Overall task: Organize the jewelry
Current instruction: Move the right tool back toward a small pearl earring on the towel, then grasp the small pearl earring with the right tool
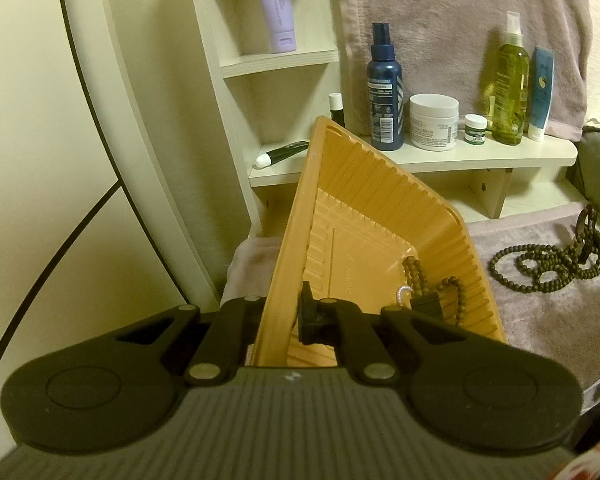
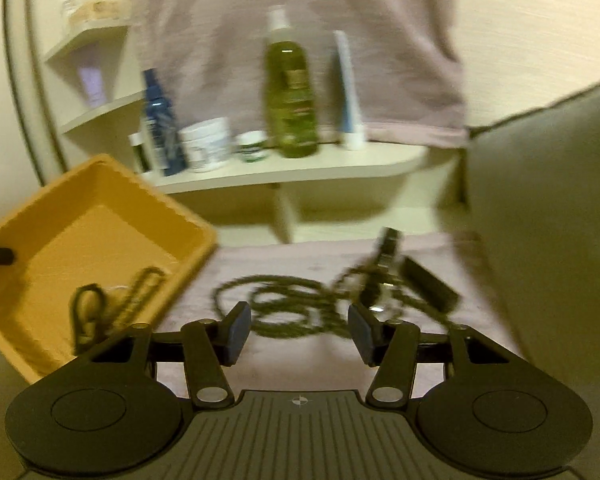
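We hold the left gripper (image 1: 283,316) clamped on the near wall of the orange plastic tray (image 1: 380,200): one pad sits inside the wall, the other outside, and the tray stands tilted up on that grip, its far corner raised toward 12 o'clock in the left wrist view. Inside the tray, low at about 3 o'clock from the clamped pads, lie a short brown bead strand (image 1: 416,280), a small pearl-like ring (image 1: 404,294) and a dark clip-like piece (image 1: 430,304); these we judge as already sorted. The right gripper (image 2: 298,330) stands released, its jaws apart with nothing between the pads, pointing down at the mauve towel (image 2: 284,364) that covers the work surface. Just beyond its fingertips, from 11 to 1 o'clock in the right wrist view, lies the long brown bead necklace (image 2: 276,300) in loose coils, tangled at its right end with a dark pendant or clasp (image 2: 388,248); the blur prevents a closer reading of that piece. The tray lies at 9 to 10 o'clock from the right gripper, near the coils but apart from them. The step in hand, as we judge it, is the approach to the necklace. The next move calls for lowering the open pads over a bunched section of the coils, closing firmly, and lifting high enough that the trailing strand clears the tray wall. Farther off, the white shelf (image 1: 480,156) carries a blue spray bottle (image 1: 386,92), a white cream jar (image 1: 434,120) and a green oil bottle (image 1: 510,88).
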The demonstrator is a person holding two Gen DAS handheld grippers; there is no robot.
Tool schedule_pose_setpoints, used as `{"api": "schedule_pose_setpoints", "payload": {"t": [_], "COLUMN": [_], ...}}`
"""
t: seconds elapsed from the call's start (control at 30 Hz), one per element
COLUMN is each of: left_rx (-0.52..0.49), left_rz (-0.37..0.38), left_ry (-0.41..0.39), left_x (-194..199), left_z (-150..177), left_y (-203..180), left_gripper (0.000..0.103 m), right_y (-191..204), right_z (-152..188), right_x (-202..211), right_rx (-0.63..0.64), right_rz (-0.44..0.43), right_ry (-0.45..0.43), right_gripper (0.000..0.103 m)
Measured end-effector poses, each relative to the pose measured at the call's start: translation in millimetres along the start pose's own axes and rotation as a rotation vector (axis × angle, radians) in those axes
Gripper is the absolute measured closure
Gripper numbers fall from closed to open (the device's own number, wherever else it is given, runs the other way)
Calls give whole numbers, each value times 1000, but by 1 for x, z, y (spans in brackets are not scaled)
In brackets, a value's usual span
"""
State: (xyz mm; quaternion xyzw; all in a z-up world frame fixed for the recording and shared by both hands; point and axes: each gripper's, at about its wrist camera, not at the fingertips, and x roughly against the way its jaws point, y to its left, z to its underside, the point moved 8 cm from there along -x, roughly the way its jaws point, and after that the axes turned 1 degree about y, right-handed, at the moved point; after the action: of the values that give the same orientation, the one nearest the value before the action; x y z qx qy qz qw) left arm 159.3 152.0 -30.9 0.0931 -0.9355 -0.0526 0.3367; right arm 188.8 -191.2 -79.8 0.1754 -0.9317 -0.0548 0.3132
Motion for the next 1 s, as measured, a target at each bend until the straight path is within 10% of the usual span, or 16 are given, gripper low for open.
{"api": "schedule_pose_setpoints", "payload": {"t": [0.7,1.0], "left_rx": [-3,-5], "left_rz": [1,0], "left_ry": [1,0], "left_x": [1,2], "left_z": [-1,-1], "left_y": [1,0], "left_gripper": [98,98], "right_y": [-31,-33], "right_z": [59,62], "right_x": [-6,-7], "right_rx": [68,44], "right_rz": [111,149], "right_ry": [86,87], "right_gripper": [50,82]}}
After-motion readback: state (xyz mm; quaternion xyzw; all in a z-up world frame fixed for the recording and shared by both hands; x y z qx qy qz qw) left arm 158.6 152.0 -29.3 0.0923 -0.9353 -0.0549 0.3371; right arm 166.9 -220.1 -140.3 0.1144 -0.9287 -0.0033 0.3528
